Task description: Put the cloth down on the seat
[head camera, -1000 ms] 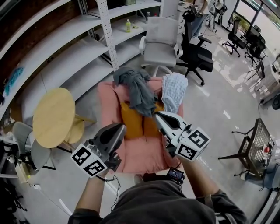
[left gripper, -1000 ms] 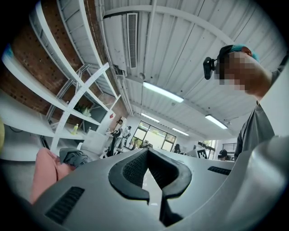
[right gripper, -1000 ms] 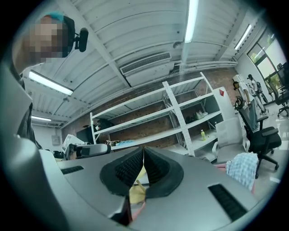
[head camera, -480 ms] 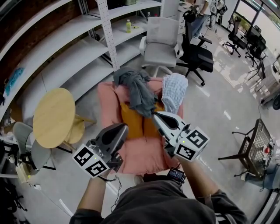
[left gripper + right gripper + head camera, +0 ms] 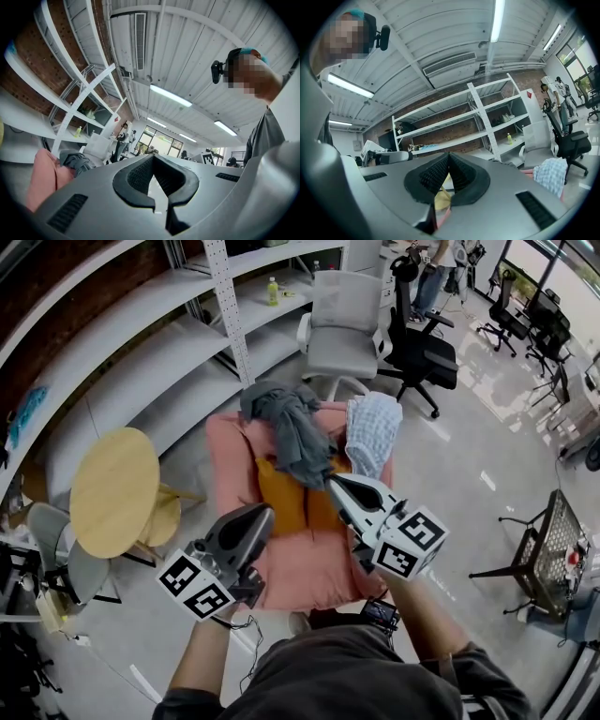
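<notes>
A pink armchair [image 5: 314, 568] stands below me with an orange cushion [image 5: 281, 498] on its seat. A grey cloth [image 5: 292, 427] hangs over the chair back and down onto the cushion. A blue-and-white checked cloth [image 5: 372, 432] is draped over the back's right corner. My left gripper [image 5: 265, 510] hovers over the seat's left front, shut and empty. My right gripper [image 5: 330, 480] hovers over the seat's right side, its tip close to the grey cloth's lower end, shut with nothing in it. In the left gripper view the gripper [image 5: 152, 157] points up toward the ceiling; the right gripper [image 5: 449, 154] points at the shelving.
A round wooden table [image 5: 114, 488] stands left of the armchair. White shelving [image 5: 141, 343] with a green bottle [image 5: 273, 292] runs along the back. A white office chair [image 5: 342, 329] and a black one [image 5: 427, 352] stand behind the armchair. A wire rack [image 5: 544, 554] is at the right.
The left gripper has shifted slightly to the right. The right gripper and the cloths are as before.
</notes>
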Action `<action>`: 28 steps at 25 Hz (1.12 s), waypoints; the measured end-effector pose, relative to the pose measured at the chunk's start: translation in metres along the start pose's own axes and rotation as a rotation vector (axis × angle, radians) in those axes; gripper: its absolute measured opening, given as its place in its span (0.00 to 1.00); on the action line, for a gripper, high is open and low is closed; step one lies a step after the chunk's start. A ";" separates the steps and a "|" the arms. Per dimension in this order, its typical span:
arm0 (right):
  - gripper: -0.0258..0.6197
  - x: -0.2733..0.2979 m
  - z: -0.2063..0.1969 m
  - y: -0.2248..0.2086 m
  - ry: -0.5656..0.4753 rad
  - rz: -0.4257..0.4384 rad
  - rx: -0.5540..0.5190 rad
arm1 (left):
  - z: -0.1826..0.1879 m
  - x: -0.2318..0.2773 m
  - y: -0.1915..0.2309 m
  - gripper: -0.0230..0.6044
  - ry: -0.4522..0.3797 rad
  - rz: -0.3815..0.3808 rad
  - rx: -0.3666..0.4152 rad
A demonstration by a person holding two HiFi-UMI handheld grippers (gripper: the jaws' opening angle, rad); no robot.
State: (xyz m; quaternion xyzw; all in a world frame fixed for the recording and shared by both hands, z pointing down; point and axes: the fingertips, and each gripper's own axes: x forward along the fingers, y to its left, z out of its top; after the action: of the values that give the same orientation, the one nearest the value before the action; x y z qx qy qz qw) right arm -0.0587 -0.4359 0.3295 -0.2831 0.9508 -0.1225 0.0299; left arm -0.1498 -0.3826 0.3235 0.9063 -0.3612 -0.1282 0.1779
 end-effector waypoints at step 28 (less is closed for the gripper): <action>0.06 0.018 -0.002 -0.007 0.018 -0.013 -0.012 | 0.001 0.007 0.015 0.05 0.000 -0.004 -0.015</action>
State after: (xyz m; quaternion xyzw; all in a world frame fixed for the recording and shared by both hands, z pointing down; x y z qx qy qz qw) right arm -0.0702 -0.4511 0.3332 -0.2884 0.9498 -0.1194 0.0189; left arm -0.1549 -0.3978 0.3280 0.9057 -0.3586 -0.1312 0.1843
